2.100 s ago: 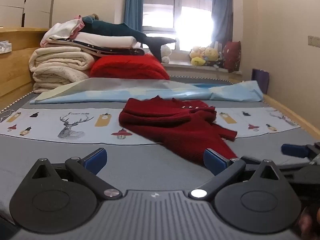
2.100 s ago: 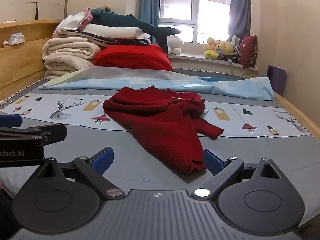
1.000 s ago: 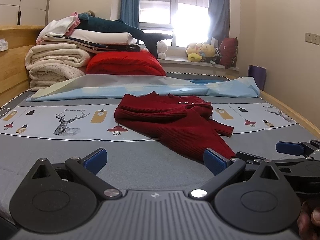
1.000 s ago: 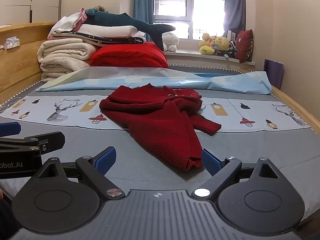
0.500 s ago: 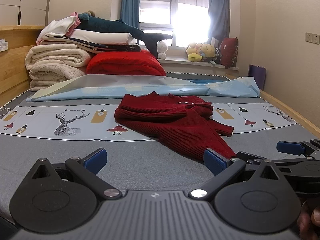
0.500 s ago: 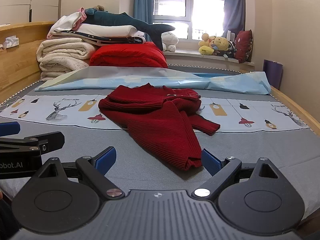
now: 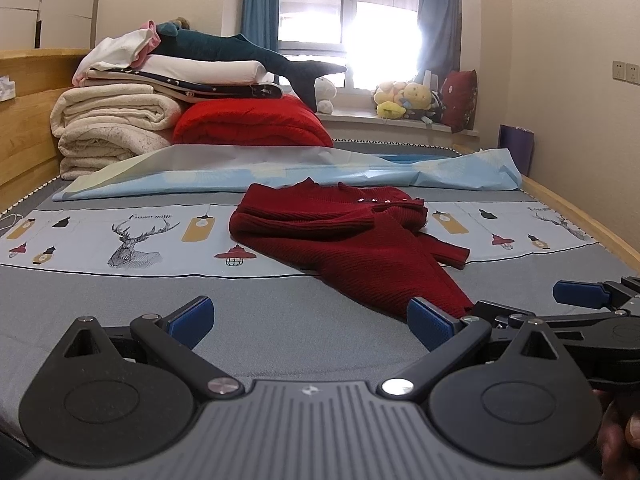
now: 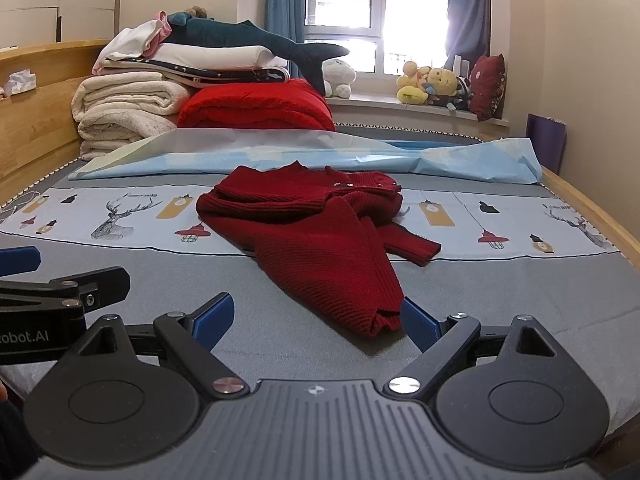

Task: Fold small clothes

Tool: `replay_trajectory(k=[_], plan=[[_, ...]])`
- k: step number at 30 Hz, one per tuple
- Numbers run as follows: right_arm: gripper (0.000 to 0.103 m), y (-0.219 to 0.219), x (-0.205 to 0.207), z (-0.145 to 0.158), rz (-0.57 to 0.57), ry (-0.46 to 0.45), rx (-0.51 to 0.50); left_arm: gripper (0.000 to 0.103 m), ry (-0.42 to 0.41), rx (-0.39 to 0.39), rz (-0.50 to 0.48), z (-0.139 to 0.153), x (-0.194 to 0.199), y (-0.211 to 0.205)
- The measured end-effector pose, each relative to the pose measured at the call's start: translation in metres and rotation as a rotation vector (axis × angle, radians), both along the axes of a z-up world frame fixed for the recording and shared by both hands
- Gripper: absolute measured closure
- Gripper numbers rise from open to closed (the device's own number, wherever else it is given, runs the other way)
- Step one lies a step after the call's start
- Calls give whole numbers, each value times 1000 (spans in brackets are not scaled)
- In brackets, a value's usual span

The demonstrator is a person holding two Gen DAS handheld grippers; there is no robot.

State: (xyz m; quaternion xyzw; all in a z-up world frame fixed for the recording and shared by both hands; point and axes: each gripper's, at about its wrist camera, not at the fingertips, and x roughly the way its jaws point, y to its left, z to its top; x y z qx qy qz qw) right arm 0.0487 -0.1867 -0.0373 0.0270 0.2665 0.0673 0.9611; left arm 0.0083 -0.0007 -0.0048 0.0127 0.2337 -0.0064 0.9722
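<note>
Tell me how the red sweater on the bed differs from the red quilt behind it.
The sweater lies crumpled and unfolded; the quilt is neatly folded into a thick bundle. The sweater is dark red ribbed knit; the quilt is brighter red and puffy. The sweater has nothing on it; the quilt has bedding stacked on top. Both lie on the bed.

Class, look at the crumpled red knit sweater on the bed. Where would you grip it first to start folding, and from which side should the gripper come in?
Probably the ribbed hem corner of the red sweater, the part lying nearest. It sits just ahead of the open right gripper, so come in low from the near edge of the bed. That corner bunches up off the cover, giving a finger room beneath.
</note>
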Motion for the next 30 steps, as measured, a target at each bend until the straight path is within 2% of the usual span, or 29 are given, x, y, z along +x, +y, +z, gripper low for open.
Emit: replay_trajectory(k=[8, 10, 13, 14, 16, 17, 21, 23, 25, 27, 30], plan=[[12, -2, 5, 3, -5, 24, 17, 1, -17, 16, 19, -2, 4, -1], [12, -4, 7, 4, -10, 33, 28, 7, -18, 22, 24, -2, 6, 0], [12, -10, 10, 7, -16, 34, 46, 29, 1, 34, 34, 0, 13, 3], [12, -12, 12, 10, -17, 31, 51, 39, 10, 29, 32, 2, 18, 5], [14, -21, 18, 19, -17, 14, 59, 50, -2, 3, 27, 10, 29, 12], [15, -26, 24, 26, -14, 0, 60, 58, -1, -17, 24, 15, 36, 16], [25, -55, 63, 58, -27, -98, 81, 82, -4, -56, 18, 31, 66, 25], [32, -68, 94, 66, -42, -141, 88, 82, 9, -41, 13, 33, 83, 23], [45, -80, 128, 65, -58, -164, 98, 83, 45, -39, 7, 30, 103, 20], [52, -92, 158, 56, -93, -154, 122, 83, 89, -44, -12, 23, 127, 16], [59, -109, 179, 32, -160, -118, 183, 82, 116, -23, -43, 15, 164, 9]])
